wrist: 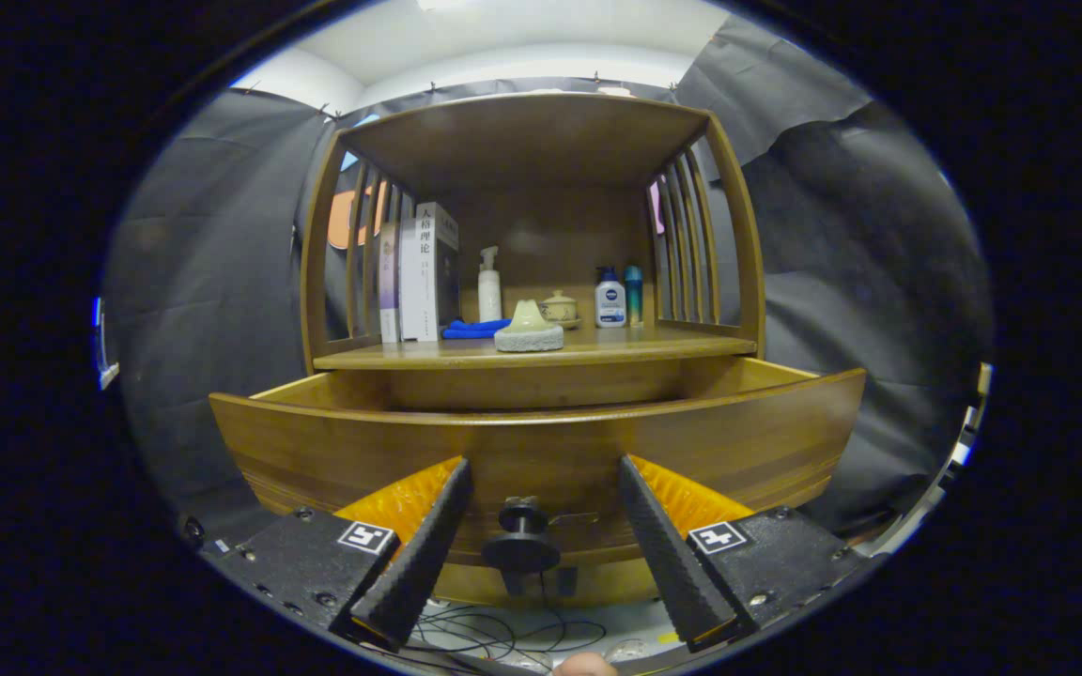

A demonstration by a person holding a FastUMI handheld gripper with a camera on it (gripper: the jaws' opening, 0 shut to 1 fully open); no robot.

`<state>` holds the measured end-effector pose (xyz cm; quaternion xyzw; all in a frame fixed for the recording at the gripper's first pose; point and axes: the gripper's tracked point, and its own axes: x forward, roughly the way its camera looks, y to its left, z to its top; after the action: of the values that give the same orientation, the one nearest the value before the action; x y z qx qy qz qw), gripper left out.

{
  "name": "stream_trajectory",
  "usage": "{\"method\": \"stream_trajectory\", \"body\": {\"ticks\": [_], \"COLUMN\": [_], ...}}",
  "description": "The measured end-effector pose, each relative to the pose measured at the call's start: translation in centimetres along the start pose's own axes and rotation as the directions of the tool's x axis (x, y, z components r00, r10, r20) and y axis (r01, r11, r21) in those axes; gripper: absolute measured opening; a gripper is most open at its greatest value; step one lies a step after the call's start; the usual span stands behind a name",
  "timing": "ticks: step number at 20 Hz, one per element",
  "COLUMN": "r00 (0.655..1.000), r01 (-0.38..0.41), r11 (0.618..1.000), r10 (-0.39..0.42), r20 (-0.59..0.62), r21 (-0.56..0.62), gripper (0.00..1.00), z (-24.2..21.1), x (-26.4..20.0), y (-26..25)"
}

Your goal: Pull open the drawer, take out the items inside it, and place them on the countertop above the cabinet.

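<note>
Gripper view. The wide brown wooden drawer [541,451] of the bamboo-coloured slatted cabinet [532,235] stands pulled out toward the camera, its curved front panel filling the space just ahead of the fingers. The gripper [541,540] is spread wide; its two fingers flank the small round dark knob [521,545] on the drawer front and touch nothing. The knob sits between the fingers, slightly nearer the left one, with a clear gap on each side.

Key relation: the drawer's interior lies beyond and above the fingertips, behind the front panel. Only a strip of the inner back wall and the side walls shows over the panel's top edge, so I cannot tell what lies inside. The drawer's long axis runs left to right, across the line of the fingers.

The countertop [597,349] sits directly above the drawer opening. It carries upright white books [419,272], a white spray bottle [489,284], a folded blue cloth [473,329], a pale green cone-shaped object on a grey base [529,329], a small lidded ceramic jar [559,308], a white-and-blue lotion bottle [610,299] and a teal cylinder [633,295]. Bare wood shows at the right front.

Judgement: opening appears done; the next move calls for lifting the gripper over the front panel and reaching down into the drawer.
</note>
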<state>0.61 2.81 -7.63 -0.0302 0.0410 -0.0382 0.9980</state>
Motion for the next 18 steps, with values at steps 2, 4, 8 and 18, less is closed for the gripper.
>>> {"method": "stream_trajectory", "body": {"ticks": [2, 4, 8, 18], "r00": [1.0, 1.0, 1.0, 1.0], "r01": [-0.004, -0.004, -0.003, -0.001], "r11": [1.0, 1.0, 1.0, 1.0], "r10": [0.004, 0.004, 0.003, 0.001], "r20": [-0.01, -0.01, -0.017, -0.028], "r21": [0.001, 0.003, 0.001, 0.0], "gripper": [0.99, 0.99, 0.99, 0.99], "z": [0.2, 0.3, 0.5, 1.1], "x": [0.9, 1.5, 2.6, 6.0], "y": [0.0, 0.0, 0.1, 0.2]}}
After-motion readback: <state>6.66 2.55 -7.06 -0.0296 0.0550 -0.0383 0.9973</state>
